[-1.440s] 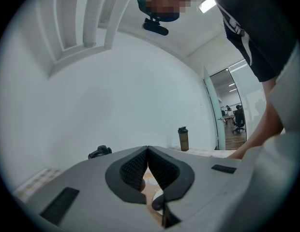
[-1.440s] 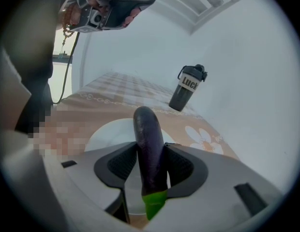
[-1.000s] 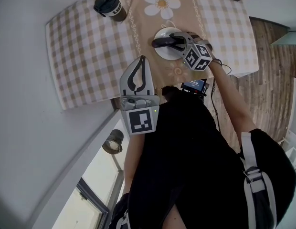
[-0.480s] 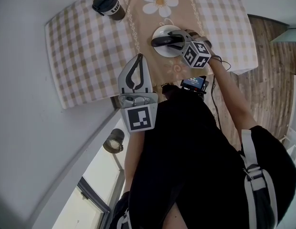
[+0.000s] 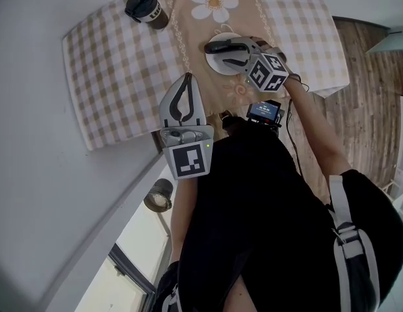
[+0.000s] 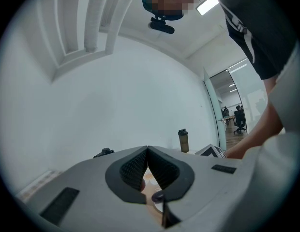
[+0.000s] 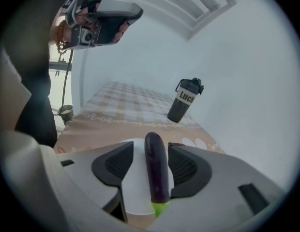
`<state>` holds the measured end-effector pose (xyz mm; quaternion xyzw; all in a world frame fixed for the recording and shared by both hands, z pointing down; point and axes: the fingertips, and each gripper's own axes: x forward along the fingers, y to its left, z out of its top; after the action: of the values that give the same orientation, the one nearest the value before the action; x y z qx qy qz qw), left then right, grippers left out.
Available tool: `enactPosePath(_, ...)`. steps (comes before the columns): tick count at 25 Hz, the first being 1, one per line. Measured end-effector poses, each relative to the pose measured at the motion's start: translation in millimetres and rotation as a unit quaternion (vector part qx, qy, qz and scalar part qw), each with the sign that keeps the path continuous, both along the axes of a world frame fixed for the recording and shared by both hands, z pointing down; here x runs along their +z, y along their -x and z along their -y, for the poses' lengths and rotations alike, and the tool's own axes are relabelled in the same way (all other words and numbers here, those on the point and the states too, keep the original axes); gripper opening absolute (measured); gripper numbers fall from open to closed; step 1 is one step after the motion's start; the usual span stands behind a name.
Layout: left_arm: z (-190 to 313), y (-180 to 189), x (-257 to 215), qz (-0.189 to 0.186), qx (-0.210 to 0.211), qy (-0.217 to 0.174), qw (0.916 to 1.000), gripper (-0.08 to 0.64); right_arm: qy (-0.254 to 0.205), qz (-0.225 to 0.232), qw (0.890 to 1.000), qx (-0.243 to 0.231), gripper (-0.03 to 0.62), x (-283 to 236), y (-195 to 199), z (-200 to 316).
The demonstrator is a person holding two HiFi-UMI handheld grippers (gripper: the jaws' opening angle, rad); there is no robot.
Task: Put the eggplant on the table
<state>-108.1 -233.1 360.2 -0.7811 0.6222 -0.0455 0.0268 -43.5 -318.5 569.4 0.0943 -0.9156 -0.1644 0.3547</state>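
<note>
While right gripper (image 5: 222,52) tilts downward, jaws opening around eggplant (image 7: 156,173) on plate (image 7: 134,187), left gripper (image 5: 188,78) points level, jaws closed, empty.

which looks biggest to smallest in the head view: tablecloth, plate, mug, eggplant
1. tablecloth, by far the largest
2. plate and mug: they look about alike, and the plate is partly covered, so no ranking between them
3. eggplant, the smallest, a thin dark shape lying on the plate
</note>
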Motion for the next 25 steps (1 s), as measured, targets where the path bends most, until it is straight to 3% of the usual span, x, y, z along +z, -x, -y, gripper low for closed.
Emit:
enactPosePath(8,-11.9,-0.8,-25.2,0.005,0.016,-0.023,0.9996,-0.011,-0.025,0.078,0.996,0.024,0.232,-85.8,10.9,-19.9)
enactPosePath(13,-20.4,-10.4,-31.4,0.018,0.025,-0.046,0.9985,-0.011,-0.035,0.158,0.985,0.06,0.231,-125.5,1.6,-31.6)
enactPosePath(18,-35.0,-11.2,-51.8,0.02,0.035,-0.067,0.997,-0.011,-0.052,0.207,0.971,0.105,0.215,-170.4,-11.9,-52.9)
enactPosePath(21,-44.9,-10.3,-63.5,0.015,0.034,-0.079,0.9962,-0.011,-0.064,0.24,0.959,0.134,0.215,-195.0,-21.6,-69.5)
enactPosePath(25,-98.1,-17.3,-73.3,0.01,0.034,-0.1,0.9944,-0.011,-0.106,0.297,0.931,0.185,0.215,-226.0,-47.1,-128.1)
